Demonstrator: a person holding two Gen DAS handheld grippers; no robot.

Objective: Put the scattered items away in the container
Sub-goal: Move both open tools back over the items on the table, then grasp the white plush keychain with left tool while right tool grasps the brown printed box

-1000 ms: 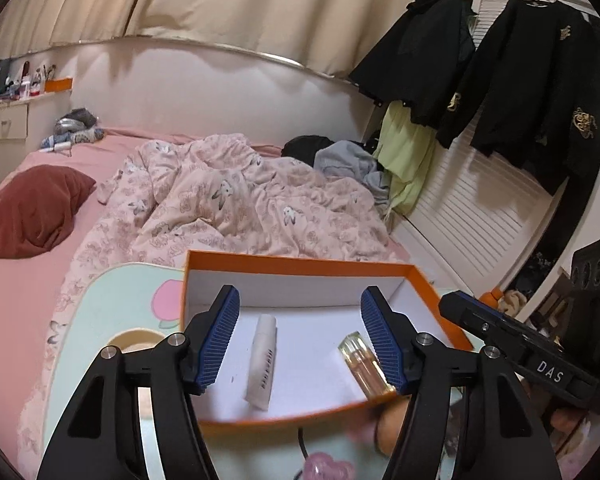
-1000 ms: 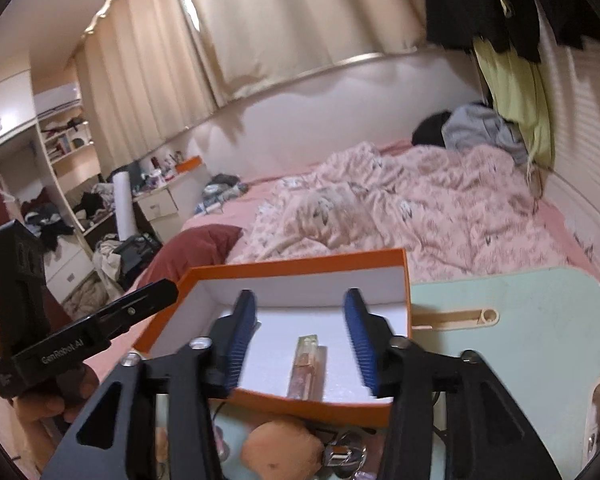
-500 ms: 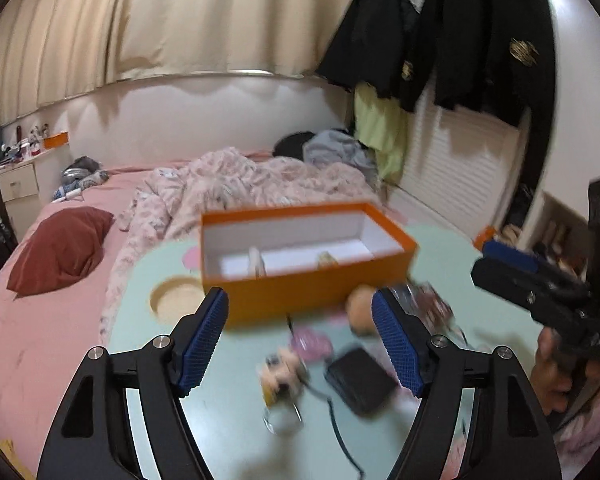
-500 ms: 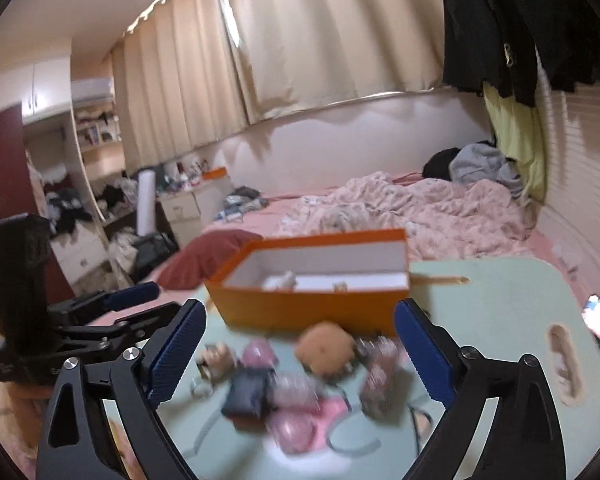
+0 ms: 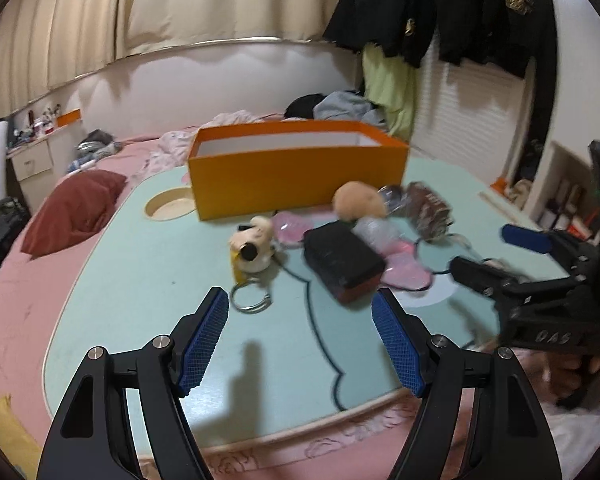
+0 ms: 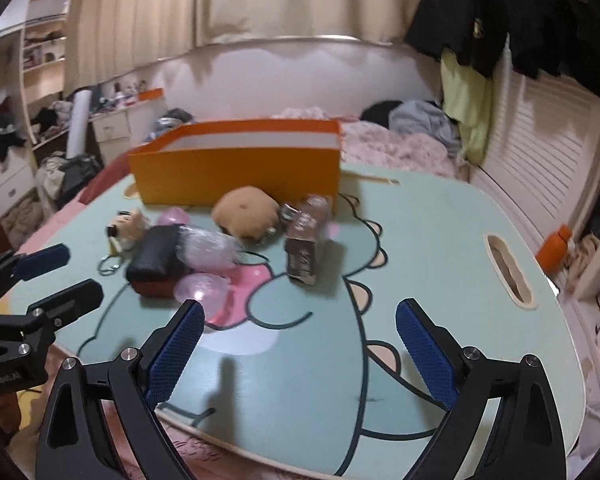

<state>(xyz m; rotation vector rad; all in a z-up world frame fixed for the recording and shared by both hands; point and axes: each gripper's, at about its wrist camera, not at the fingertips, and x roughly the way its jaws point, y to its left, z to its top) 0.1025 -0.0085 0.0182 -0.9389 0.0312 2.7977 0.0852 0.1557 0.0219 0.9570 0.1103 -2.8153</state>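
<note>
An orange box [image 5: 296,184] [image 6: 236,172] stands at the far side of the mint-green lap table [image 5: 140,280]; its inside is hidden from here. In front of it lie a plush dog keychain [image 5: 254,244] [image 6: 128,224], a black case [image 5: 340,258] [image 6: 156,258], a tan round plush [image 5: 358,200] [image 6: 246,210], a brown packet [image 5: 428,208] [image 6: 306,240] and clear pink capsules [image 6: 200,286]. My left gripper [image 5: 300,296] hangs open over the table's near part, short of the keychain's ring. My right gripper [image 6: 300,304] is wide open and holds nothing, near the front edge.
The table rests on a pink bed with a red pillow [image 5: 76,208] to the left. It has a round cut-out [image 5: 168,208] and a slot [image 6: 508,276]. Dark clothes hang on slatted doors at the right. An orange bottle [image 6: 556,248] stands on the floor.
Both grippers have drawn back from over the box to the table's near edge and sunk lower. The right jaws have spread much wider, the left a little.
</note>
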